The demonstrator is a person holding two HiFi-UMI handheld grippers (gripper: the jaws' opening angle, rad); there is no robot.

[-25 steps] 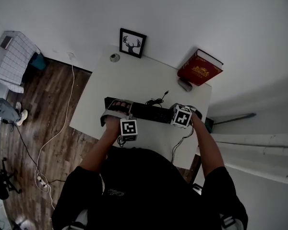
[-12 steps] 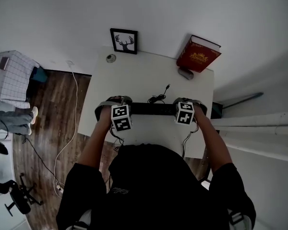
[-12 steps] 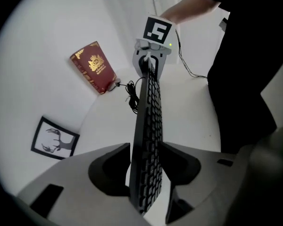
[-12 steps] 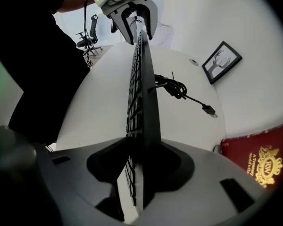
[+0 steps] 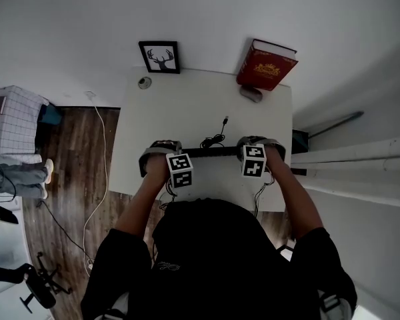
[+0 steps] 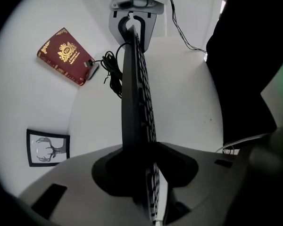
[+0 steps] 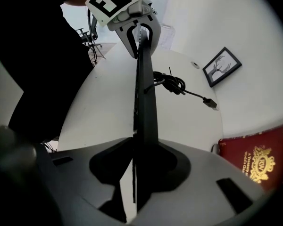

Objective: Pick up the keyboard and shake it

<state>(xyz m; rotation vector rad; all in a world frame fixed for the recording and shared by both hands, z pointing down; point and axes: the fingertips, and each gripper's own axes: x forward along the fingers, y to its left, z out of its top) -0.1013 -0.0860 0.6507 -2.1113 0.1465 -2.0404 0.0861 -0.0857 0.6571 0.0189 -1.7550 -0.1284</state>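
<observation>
A black keyboard (image 5: 213, 153) hangs on its long edge just above the white desk (image 5: 187, 105), seen as a thin dark bar. My left gripper (image 5: 161, 151) clamps its left end and my right gripper (image 5: 257, 145) its right end. Both sets of jaws have just been closing with the keyboard between them. In the left gripper view the keyboard (image 6: 134, 88) runs from my left gripper (image 6: 141, 164) up to the right one (image 6: 132, 13). The right gripper view shows the keyboard's edge (image 7: 144, 93) wedged in my right gripper (image 7: 139, 159). Its coiled cable (image 5: 215, 139) trails on the desk.
A red book (image 5: 267, 64) leans at the desk's back right, with a small grey object (image 5: 251, 94) before it. A framed deer picture (image 5: 159, 57) stands at the back left beside a small round thing (image 5: 145, 82). A white cord and a checked basket (image 5: 13, 115) lie on the wooden floor at left.
The keyboard has turned from lying flat with keys showing to standing on its edge. Both grippers have come in around its ends, and the left gripper dipped slightly.
</observation>
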